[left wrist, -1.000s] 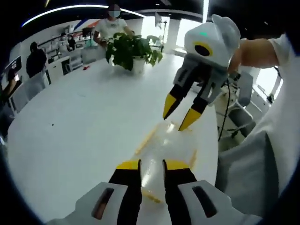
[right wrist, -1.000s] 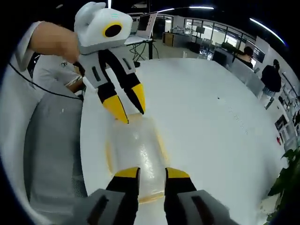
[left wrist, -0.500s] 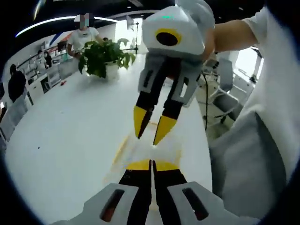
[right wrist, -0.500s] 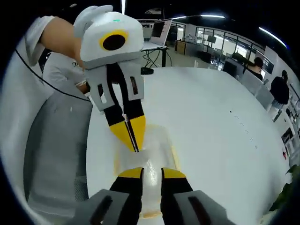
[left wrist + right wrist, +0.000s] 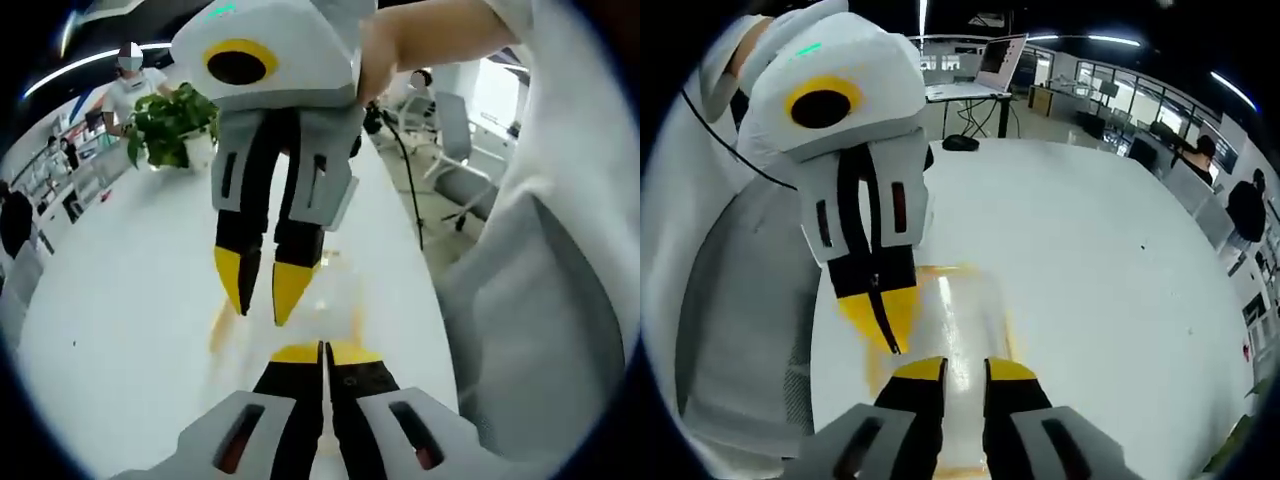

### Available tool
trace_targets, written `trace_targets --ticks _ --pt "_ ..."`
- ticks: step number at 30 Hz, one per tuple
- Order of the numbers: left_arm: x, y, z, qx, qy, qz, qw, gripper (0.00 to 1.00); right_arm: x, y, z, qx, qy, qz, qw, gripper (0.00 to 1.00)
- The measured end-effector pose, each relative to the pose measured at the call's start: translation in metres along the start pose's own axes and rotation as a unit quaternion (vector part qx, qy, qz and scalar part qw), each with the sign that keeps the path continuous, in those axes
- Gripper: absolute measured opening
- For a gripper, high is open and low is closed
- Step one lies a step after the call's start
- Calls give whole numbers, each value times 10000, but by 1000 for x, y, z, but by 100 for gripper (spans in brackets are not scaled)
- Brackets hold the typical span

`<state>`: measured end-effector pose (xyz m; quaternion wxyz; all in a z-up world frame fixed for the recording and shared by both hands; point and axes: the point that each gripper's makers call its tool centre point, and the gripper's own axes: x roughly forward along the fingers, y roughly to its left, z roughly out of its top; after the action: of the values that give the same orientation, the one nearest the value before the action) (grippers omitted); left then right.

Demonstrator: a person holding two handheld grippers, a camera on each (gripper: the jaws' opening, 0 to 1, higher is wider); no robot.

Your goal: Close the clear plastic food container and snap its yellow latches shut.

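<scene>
The clear plastic container [image 5: 962,318] lies with its lid down near the white table's edge. A yellow latch [image 5: 940,271] shows at its far end. In the left gripper view the container [image 5: 335,300] is blurred, with a yellow latch [image 5: 218,328] along its left side. My left gripper [image 5: 322,349] is shut, its jaws pressed together with nothing seen between them, tips just over the lid. The same left gripper [image 5: 880,322] points down at the container's left edge. My right gripper [image 5: 965,368] is open, its jaws a little apart over the lid. The right gripper [image 5: 265,290] hangs tips down above the container.
The white table [image 5: 1100,250] stretches far and wide. A potted plant [image 5: 172,118] stands at its far side with a person [image 5: 128,85] behind it. A laptop [image 5: 1005,60] sits on a desk beyond. The holder's white clothing [image 5: 545,300] is close beside the table edge.
The left gripper went from open to shut one second back and has stayed shut. Both grippers have drawn closer together over the container, and the right jaws have narrowed slightly.
</scene>
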<state>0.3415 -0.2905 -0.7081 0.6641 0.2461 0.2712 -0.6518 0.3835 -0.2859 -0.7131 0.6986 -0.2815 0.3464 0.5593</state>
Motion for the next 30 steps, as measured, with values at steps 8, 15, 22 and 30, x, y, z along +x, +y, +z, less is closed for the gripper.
trace_targets --ticks 8,15,22,30 --pt "5 -10 1 57 15 -137 9999 1 3 -8 -1 -24 100 -35 9999 15" --pt "9 -17 -3 35 94 -210 9997 9 6 -14 -3 -58 218 12 9997 24" --pt "9 -18 -5 268 117 -15 9996 26 9 -16 -7 -27 394 195 9990 36" --pt "10 -3 -9 304 280 225 9989 40 10 -5 -6 -241 467 584 9969 49"
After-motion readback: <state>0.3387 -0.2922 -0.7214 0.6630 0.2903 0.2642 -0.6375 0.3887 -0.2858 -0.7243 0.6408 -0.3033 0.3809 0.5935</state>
